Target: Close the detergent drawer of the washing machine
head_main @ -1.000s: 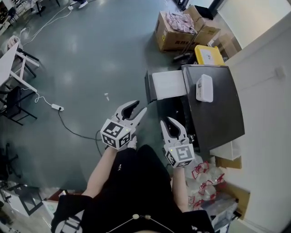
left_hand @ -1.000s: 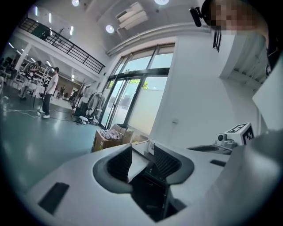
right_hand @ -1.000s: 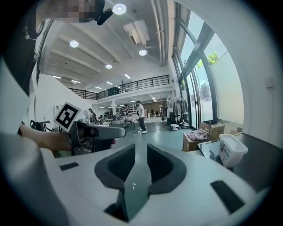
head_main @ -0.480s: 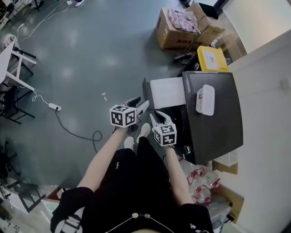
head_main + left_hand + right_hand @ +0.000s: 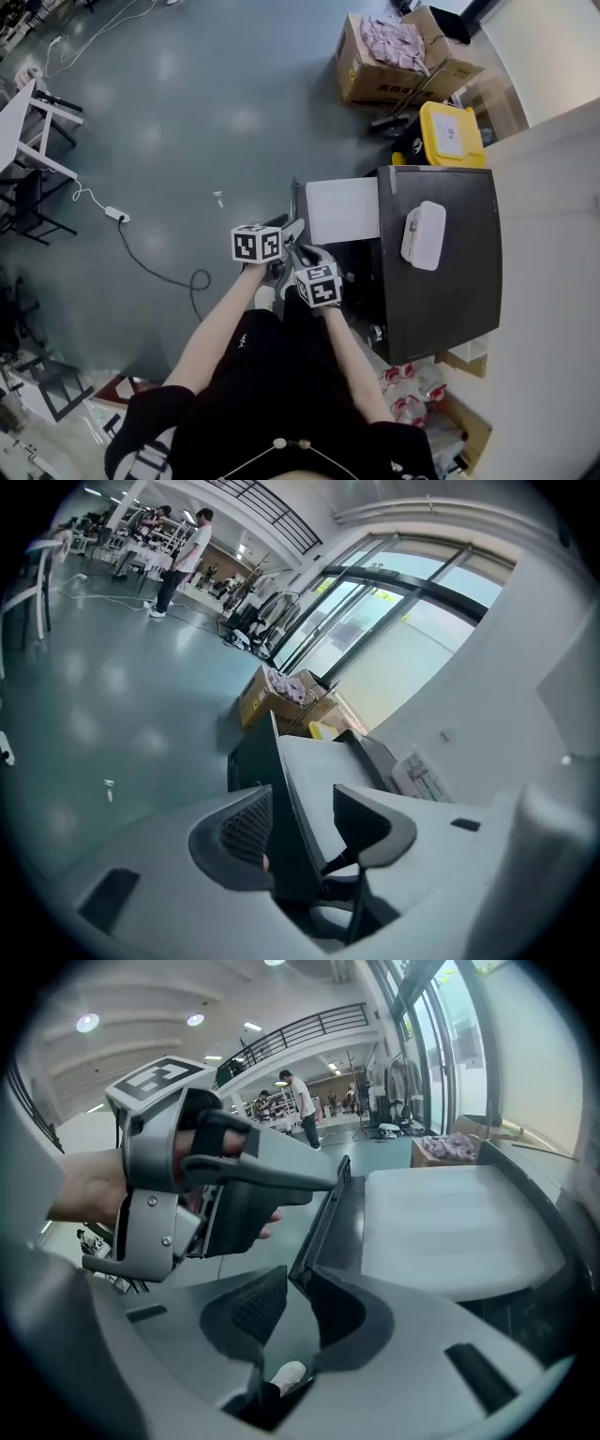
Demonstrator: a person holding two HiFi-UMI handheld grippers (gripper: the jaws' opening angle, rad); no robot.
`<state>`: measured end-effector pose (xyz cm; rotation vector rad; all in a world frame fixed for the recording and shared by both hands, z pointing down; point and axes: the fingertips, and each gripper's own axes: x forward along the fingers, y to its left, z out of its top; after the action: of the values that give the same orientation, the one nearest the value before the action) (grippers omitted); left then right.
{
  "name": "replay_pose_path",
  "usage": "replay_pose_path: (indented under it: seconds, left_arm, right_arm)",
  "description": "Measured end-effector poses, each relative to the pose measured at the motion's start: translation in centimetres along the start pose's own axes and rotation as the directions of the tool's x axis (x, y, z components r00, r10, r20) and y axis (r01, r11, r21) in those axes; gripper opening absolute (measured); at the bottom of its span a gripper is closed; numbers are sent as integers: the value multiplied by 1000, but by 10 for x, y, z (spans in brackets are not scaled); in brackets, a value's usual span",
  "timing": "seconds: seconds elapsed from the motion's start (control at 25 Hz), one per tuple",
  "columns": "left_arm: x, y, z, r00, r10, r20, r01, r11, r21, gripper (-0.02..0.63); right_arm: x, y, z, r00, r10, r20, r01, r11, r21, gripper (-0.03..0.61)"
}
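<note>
Grippers converge on the detergent drawer (image 5: 342, 211), a wide white tray with a dark upright front panel (image 5: 255, 766), which stands pulled well out from the front of the dark grey, flat-topped washing machine (image 5: 441, 300). The left gripper (image 5: 291, 232) straddles that panel at the end farthest from the machine. Its jaws have just been opening and now stand spread, with the panel between them, one pad close against the outer face and the other clear above the tray. The right gripper (image 5: 298, 1277) sits just beside it at the panel's lower corner. Its jaws have just been closing but remain parted, with only the corner edge at their tips and nothing pinched. On top of the machine lies a white rectangular plastic box (image 5: 424, 234). By the look of it the task has barely begun: both tools are in place, while the whole push of the drawer into the machine is left to do.
</note>
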<state>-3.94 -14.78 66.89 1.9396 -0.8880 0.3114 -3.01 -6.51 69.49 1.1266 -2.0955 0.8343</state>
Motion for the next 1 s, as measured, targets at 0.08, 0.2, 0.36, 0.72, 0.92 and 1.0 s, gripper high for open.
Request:
replay_pose_path:
  seconds: [0.08,0.2,0.36,0.72,0.92,1.0]
  left_arm:
    - [5,3,1,1000,9,-9,-9,1000,-8,190]
    - [11,5,1,1000,7,-21,-7,1000,-17,190]
    - [16,6,-3,999,9,-44,-10,1000,-19,190]
    - [23,2,-4,998,3,-59,-4,1000,-24,190]
    - [20,-8,7,999,-28,-34,27,999,-27,190]
    - [19,-13,6,998,-41,-38,39,999,-35,190]
  right_arm:
    - [4,0,0,1000,3,-12,-3,1000,-22,78]
    - [4,2,2,1000,4,-21,-5,999,-54,75]
    - [2,5,2,999,-31,-38,26,994,-110,46]
    - [-3,4,5,999,-10,-39,7,997,-71,43]
    - [-15,1,16,1000,-1,3,2,999,-34,41]
    - [-21,0,17,1000,-1,3,1,1000,-30,41]
